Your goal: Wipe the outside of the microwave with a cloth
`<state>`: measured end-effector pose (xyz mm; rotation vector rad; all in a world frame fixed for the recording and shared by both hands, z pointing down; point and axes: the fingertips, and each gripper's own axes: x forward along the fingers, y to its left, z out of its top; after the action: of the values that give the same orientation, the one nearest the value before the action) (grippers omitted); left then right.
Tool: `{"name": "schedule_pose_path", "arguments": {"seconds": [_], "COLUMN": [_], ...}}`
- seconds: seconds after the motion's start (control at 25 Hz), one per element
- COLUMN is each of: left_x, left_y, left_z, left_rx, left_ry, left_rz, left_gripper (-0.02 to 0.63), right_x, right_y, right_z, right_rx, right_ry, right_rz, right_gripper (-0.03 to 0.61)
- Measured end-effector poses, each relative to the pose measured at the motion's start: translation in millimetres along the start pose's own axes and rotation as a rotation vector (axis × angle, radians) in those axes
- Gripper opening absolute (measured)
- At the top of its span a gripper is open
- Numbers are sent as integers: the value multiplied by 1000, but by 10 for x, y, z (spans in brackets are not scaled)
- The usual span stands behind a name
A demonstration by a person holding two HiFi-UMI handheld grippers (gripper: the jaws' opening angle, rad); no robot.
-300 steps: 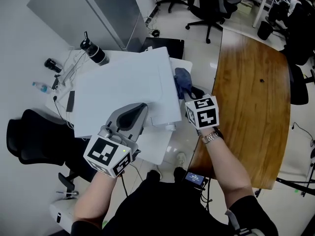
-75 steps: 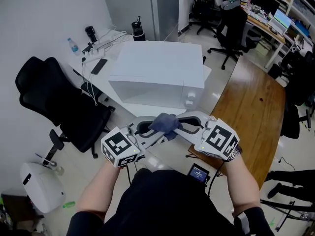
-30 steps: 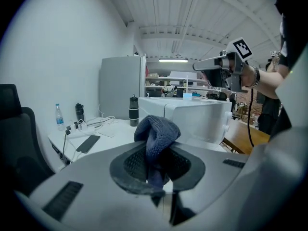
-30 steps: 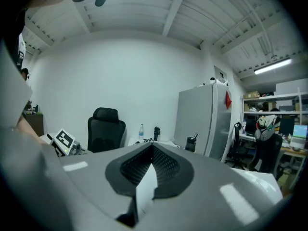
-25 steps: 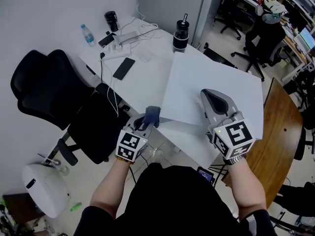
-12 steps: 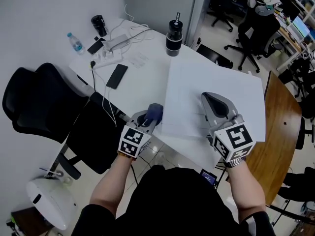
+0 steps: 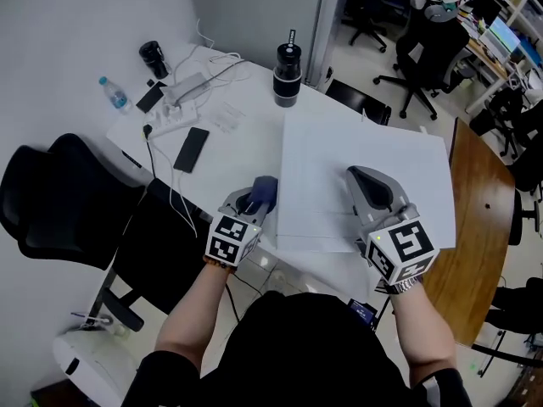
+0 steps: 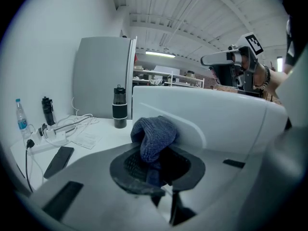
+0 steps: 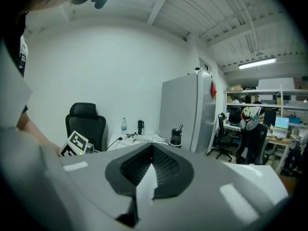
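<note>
The left tool (image 7: 253,202) is clamping a bunched blue cloth (image 8: 154,137) and holding it at the left side wall of the white microwave (image 7: 365,172), near its front edge; whether the cloth is actually pressing on the wall is hard to tell. The right tool (image 7: 363,179) is lying over the microwave's top with its jaws closed together and nothing between them. The microwave is sitting on a white counter (image 7: 233,147), which is also carrying a black tumbler (image 7: 287,75), a phone (image 7: 191,149) and a water bottle (image 7: 112,92).
</note>
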<state>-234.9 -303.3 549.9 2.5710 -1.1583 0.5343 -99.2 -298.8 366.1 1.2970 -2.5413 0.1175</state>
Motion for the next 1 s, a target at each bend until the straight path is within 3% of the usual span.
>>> {"name": "schedule_pose_path", "arguments": {"seconds": [1.0], "left_x": [677], "left_y": [543], "left_z": [161], "left_rx": [-17], "left_ry": [49], "left_rz": [2], "left_gripper": [55], "right_x": [-58], "right_y": [-491], "right_z": [-58], "right_rx": [29], "right_ry": [16], "right_rz": [-138], "right_gripper": [2]}}
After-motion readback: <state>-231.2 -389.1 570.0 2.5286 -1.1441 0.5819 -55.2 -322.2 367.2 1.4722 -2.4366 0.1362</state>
